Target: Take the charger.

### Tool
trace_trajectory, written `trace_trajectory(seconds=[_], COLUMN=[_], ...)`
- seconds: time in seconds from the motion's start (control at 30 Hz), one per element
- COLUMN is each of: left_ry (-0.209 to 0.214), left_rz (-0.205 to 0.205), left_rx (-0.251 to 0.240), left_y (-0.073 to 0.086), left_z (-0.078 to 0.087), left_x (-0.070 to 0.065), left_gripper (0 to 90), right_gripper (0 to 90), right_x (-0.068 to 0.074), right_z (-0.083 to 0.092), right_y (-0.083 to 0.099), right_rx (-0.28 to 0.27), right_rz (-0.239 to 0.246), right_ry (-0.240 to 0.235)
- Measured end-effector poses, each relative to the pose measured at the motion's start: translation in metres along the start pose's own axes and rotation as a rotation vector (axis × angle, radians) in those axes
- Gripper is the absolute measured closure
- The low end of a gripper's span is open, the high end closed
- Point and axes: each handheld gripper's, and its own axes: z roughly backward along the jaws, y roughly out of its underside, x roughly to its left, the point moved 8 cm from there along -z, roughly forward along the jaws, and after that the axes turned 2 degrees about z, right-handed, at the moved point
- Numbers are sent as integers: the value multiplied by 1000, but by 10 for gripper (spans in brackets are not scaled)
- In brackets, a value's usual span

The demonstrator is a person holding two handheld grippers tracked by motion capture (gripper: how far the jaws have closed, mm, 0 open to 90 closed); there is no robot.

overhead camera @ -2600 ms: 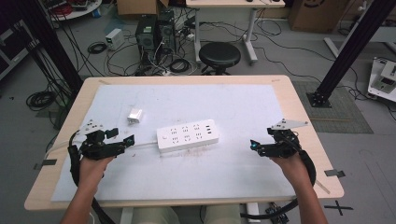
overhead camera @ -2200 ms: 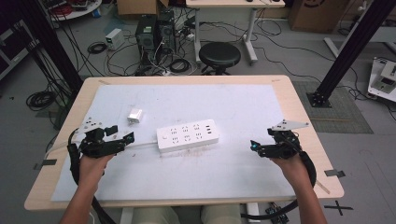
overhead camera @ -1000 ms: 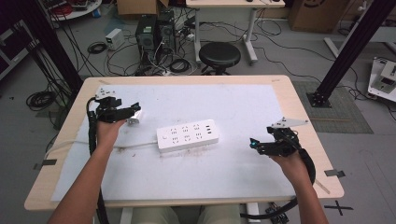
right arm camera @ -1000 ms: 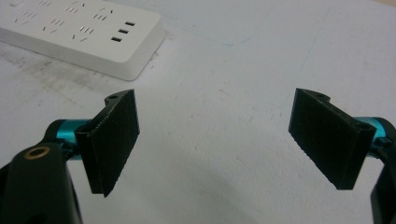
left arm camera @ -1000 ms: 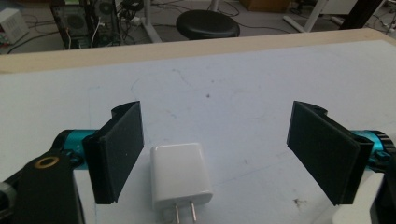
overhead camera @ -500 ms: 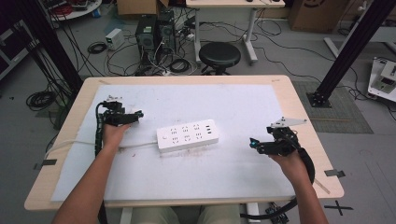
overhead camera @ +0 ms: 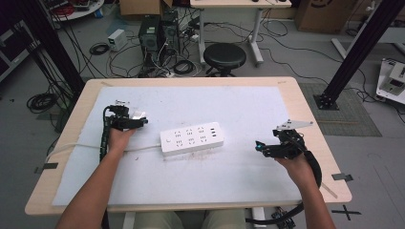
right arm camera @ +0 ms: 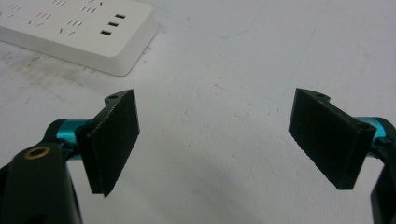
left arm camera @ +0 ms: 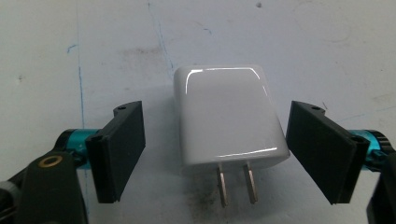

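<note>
The white wall charger (left arm camera: 229,119) lies flat on the white mat (overhead camera: 239,186) near the table's left edge, its 2 metal prongs pointing back toward the left gripper (left arm camera: 215,154). That gripper's jaws stand wide apart on either side of the charger body, touching neither face, so the grasp looks lined up but not yet made. The white power strip (overhead camera: 192,139) sits at the middle of the mat with its sockets facing up, its cord running off toward the left edge. The right gripper (right arm camera: 215,144) hangs over bare mat near the right edge, jaws spread with nothing between them. By my reading the work is at its start: closing on the charger, carrying it over and pushing it into a socket all remain.
</note>
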Motion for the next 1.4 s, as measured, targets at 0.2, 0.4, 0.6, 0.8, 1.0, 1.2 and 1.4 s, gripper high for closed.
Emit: trace_trajectory(seconds=[0.2, 0.4, 0.6, 0.8, 1.0, 1.2, 1.4], left_ry=[-6, 1, 0, 5, 25, 46, 85], left_rz=[-16, -19, -10, 5, -1, -10, -3], left_rx=[7, 13, 21, -4, -34, -86, -155], left_y=[1, 1, 2, 2, 0, -6, -9], left_z=[-1, -1, 2, 7, 16, 33, 55], left_x=[-1, -3, -2, -1, -5, -12, -21], left_gripper=[327, 382, 419, 425, 426, 426, 426], right_gripper=[164, 164, 164, 164, 164, 164, 164], right_x=[-1, -2, -2, -2, -1, 1, 3], right_z=[0, 1, 0, 0, 1, 1, 1], right_y=[2, 3, 3, 3, 3, 2, 2], right_rx=[-4, -7, -9, -10, -11, -13, -12], right_rz=[-4, -7, -9, -8, -7, 1, 13], right_ry=[-1, 2, -2, -1, -2, -6, -11])
